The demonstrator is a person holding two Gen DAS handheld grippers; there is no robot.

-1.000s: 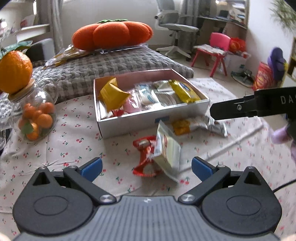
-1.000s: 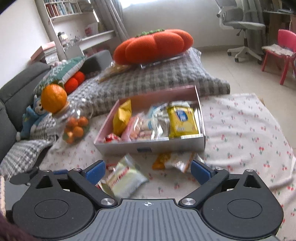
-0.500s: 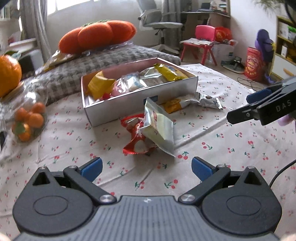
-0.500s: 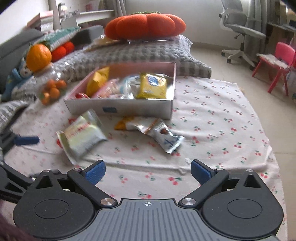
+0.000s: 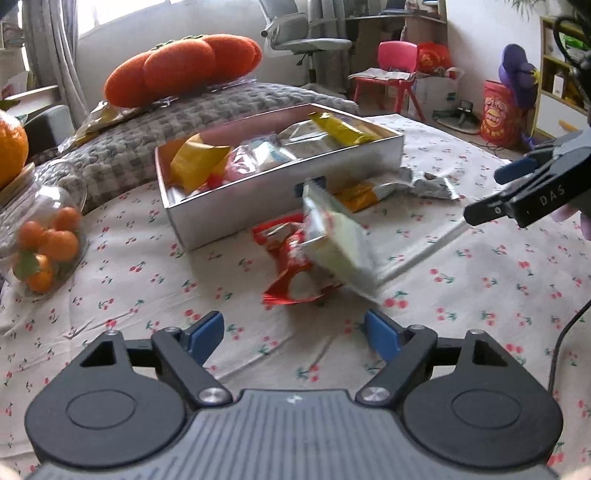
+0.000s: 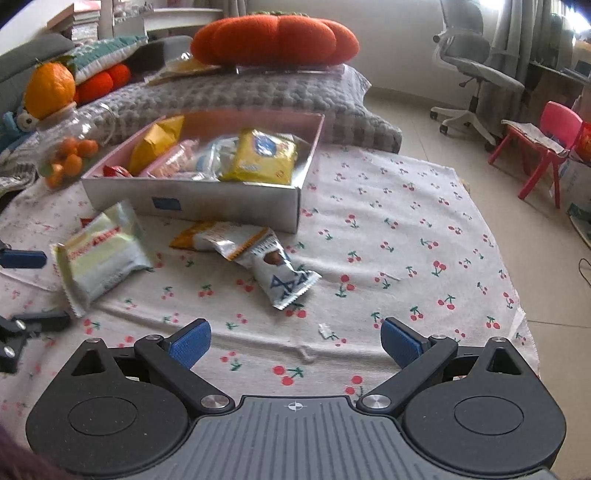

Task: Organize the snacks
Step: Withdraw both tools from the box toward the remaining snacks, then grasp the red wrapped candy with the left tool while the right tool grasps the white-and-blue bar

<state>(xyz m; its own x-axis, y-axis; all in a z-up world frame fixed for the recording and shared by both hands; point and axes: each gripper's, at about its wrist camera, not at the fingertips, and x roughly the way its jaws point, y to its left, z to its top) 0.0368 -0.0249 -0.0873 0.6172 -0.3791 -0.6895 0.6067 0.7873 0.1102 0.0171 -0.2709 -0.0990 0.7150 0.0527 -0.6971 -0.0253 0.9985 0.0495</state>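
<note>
A white box (image 5: pixel 280 192) with a pink inside holds several snack packs and also shows in the right wrist view (image 6: pixel 229 201). Loose on the cherry-print cloth lie a pale green pack (image 5: pixel 338 245) (image 6: pixel 101 254), a red pack (image 5: pixel 291 260) under it, an orange-and-white pack (image 6: pixel 221 238) and a white-and-blue pack (image 6: pixel 284 275). My left gripper (image 5: pixel 293 334) is open and empty, just short of the red pack. My right gripper (image 6: pixel 293 343) is open and empty, short of the white-and-blue pack, and shows at the right of the left wrist view (image 5: pixel 517 192).
A glass jar of small oranges (image 5: pixel 40 236) (image 6: pixel 70 147) stands left of the box. A grey checked cushion (image 6: pixel 236 96) with an orange pumpkin pillow (image 6: pixel 275 35) lies behind it. The cloth's edge (image 6: pixel 517 295) meets bare floor at the right.
Both grippers have drawn back from the box and lowered toward the cloth. The right gripper swung right, so the loose packs now lie ahead of it. Both stayed open.
</note>
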